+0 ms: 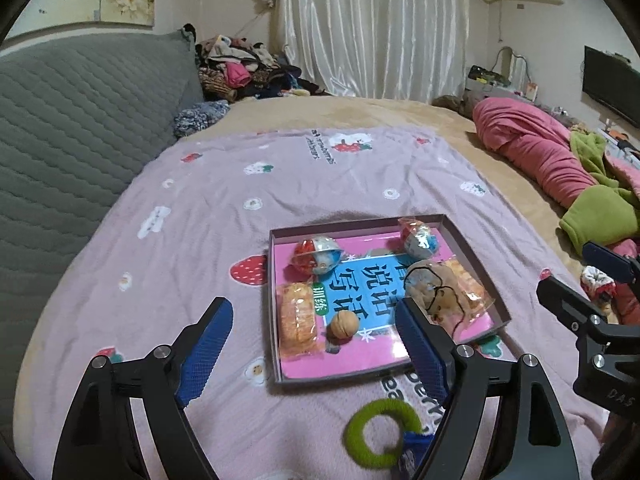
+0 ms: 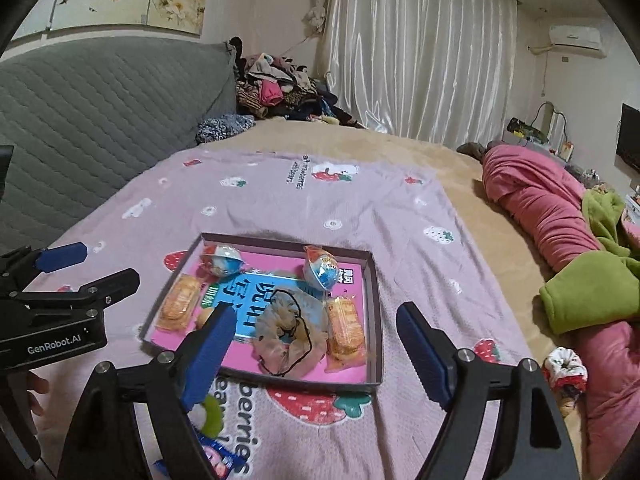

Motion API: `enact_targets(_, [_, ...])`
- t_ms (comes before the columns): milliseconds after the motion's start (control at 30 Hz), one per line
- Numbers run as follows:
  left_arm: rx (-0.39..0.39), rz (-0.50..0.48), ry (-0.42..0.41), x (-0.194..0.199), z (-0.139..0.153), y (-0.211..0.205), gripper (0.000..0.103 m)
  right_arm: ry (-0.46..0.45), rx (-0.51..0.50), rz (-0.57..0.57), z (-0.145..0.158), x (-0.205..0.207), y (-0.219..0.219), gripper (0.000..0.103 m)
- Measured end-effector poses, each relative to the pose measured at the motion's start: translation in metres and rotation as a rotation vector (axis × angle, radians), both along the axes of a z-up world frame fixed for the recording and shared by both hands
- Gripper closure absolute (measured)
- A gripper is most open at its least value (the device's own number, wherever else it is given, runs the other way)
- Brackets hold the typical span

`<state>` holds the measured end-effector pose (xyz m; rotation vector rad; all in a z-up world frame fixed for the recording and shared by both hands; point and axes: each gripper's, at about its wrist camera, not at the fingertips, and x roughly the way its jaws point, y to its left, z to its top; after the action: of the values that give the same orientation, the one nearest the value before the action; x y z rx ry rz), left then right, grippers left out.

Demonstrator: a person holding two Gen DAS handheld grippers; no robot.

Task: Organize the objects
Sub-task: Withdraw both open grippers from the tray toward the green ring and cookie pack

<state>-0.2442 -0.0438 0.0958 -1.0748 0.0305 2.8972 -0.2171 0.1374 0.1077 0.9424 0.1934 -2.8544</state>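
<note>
On the bed, a shallow box [image 1: 476,264] sat on the pink strawberry-print sheet [image 1: 200,208], its floor lined with a pink and blue booklet [image 1: 360,280]. Inside it, two wrapped egg-shaped treats lay along the far wall, one at eleven o'clock [image 1: 318,254] and one at one o'clock [image 1: 420,236]. A wrapped cake [image 1: 298,316] lay along the nine o'clock side, with a walnut [image 1: 343,324] just beside it toward the near wall. A beige scrunchie [image 2: 288,332] with a thin black hair tie [image 2: 294,334] on it filled the middle, and another wrapped cake [image 2: 346,330] lay against it at three o'clock.

The left gripper [image 1: 316,348] hovered near the box's six o'clock edge, its blue fingers spread wide and empty. The right gripper [image 2: 312,350] hung over the same near edge, likewise spread with nothing between its fingers.

Outside the box, at six o'clock, a green ring-shaped hair tie [image 1: 380,434] lay on the sheet, touching a blue wrapper [image 2: 218,456]. A red and white scrunchie [image 2: 566,368] rested well off at three o'clock, by the pink blanket [image 2: 540,200].
</note>
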Motion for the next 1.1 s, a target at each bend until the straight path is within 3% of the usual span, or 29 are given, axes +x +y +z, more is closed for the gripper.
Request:
enact_targets(433, [-0.027, 0.001, 0.028, 0.063, 0.038, 0.002, 0.019, 0.075, 0.022, 0.018, 0.046, 0.068, -0.007, 0.014])
enact_targets(1100, [-0.045, 0.016, -0.015, 0.106, 0.031, 0.005, 0.019, 0.077, 0.029, 0.042, 0.049, 0.125, -0.012, 0.014])
